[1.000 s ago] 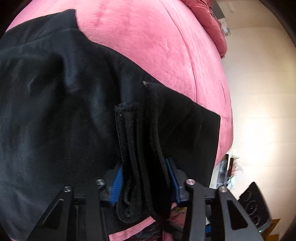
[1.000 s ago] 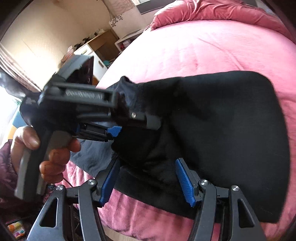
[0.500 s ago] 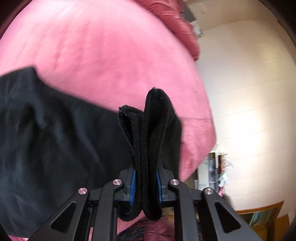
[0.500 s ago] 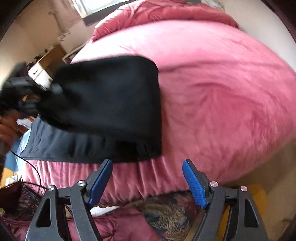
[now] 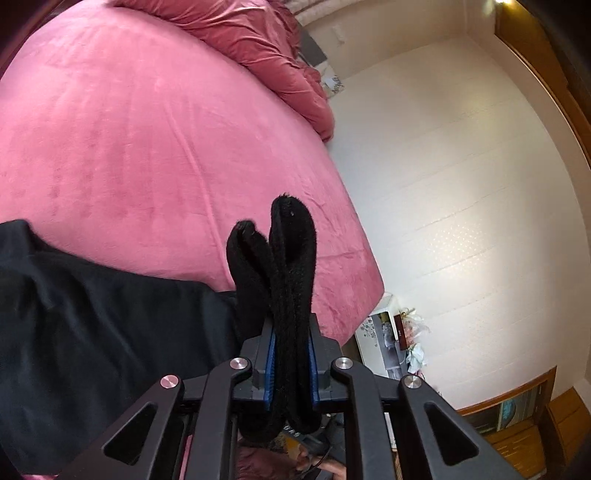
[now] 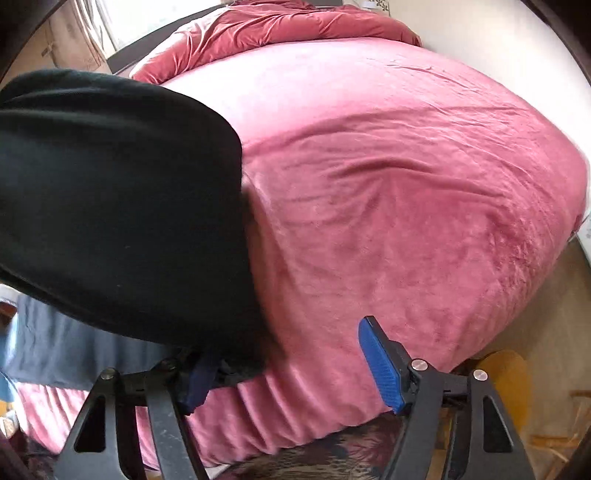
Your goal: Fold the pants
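The black pants (image 5: 92,321) hang over a pink bed (image 5: 129,147). My left gripper (image 5: 291,369) is shut on a bunched, doubled edge of the pants (image 5: 291,258), which sticks up between the blue pads. In the right wrist view the pants (image 6: 122,206) hang lifted at the left, covering my right gripper's left finger. My right gripper (image 6: 291,373) is open and holds nothing; its right blue pad (image 6: 380,365) is bare over the bed's front edge (image 6: 332,387).
A rumpled pink duvet (image 6: 277,22) lies at the head of the bed. A grey-blue cloth (image 6: 66,350) lies at the bed's front left. A white wall (image 5: 461,203) runs along the bed's far side. A patterned rug (image 6: 314,458) is below.
My left gripper closed on the pants edge and lifted it up off the bed. My right gripper swung right, away from the pants, and stayed open.
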The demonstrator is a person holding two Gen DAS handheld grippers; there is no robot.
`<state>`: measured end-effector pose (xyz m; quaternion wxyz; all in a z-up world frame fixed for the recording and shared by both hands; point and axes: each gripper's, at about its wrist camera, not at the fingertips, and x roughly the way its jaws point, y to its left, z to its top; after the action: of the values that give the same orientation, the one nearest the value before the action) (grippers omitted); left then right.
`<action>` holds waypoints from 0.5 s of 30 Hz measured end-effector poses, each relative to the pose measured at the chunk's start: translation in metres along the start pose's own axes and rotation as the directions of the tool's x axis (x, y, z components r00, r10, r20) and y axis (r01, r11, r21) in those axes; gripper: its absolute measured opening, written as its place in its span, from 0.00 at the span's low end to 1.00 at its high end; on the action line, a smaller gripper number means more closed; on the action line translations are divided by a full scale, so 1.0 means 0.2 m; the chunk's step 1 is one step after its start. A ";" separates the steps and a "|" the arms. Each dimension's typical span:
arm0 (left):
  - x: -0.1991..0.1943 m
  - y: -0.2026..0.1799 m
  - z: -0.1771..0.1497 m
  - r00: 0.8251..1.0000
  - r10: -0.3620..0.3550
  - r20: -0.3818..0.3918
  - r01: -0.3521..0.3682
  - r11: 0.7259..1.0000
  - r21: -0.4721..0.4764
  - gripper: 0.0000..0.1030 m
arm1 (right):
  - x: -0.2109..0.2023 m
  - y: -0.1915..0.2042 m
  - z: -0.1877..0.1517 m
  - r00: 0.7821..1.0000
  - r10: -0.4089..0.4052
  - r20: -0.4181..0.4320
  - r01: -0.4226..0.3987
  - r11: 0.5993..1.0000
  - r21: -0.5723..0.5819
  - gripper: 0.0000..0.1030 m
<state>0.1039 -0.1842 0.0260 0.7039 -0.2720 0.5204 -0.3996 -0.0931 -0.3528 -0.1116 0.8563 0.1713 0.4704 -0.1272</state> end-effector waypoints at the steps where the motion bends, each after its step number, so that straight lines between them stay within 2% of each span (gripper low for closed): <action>1: -0.03 0.06 -0.02 1.000 0.018 -0.002 -0.018 1.000 -0.015 0.13 | 0.01 -0.01 -0.01 1.000 0.002 -0.003 -0.002 1.000 0.008 0.71; 6: -0.05 0.35 -0.18 0.995 0.095 -0.023 -0.097 0.991 -0.089 0.12 | 0.06 0.00 -0.02 0.999 0.006 -0.033 -0.005 1.000 0.006 0.75; 9: -0.04 0.55 -0.27 0.983 0.173 -0.060 -0.181 0.972 -0.149 0.12 | 0.10 0.01 -0.01 0.999 0.020 -0.050 -0.019 1.000 0.004 0.80; 11: 0.01 0.65 -0.31 0.969 0.230 -0.093 -0.243 0.955 -0.170 0.12 | 0.12 0.03 -0.01 0.998 0.015 -0.060 -0.016 1.000 -0.018 0.82; 13: 0.06 0.75 -0.37 0.958 0.255 -0.131 -0.277 0.943 -0.187 0.13 | 0.14 0.07 -0.01 0.998 -0.003 -0.067 -0.001 0.999 -0.054 0.83; 15: 0.08 0.78 -0.40 0.961 0.248 -0.123 -0.269 0.942 -0.202 0.13 | 0.17 0.10 -0.01 0.997 -0.009 -0.074 0.003 0.997 -0.079 0.83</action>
<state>0.0737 -0.1117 -0.1327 0.6907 -0.2569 0.6251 -0.2574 -0.0704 -0.3364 -0.1376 0.8439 0.1407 0.5070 -0.1047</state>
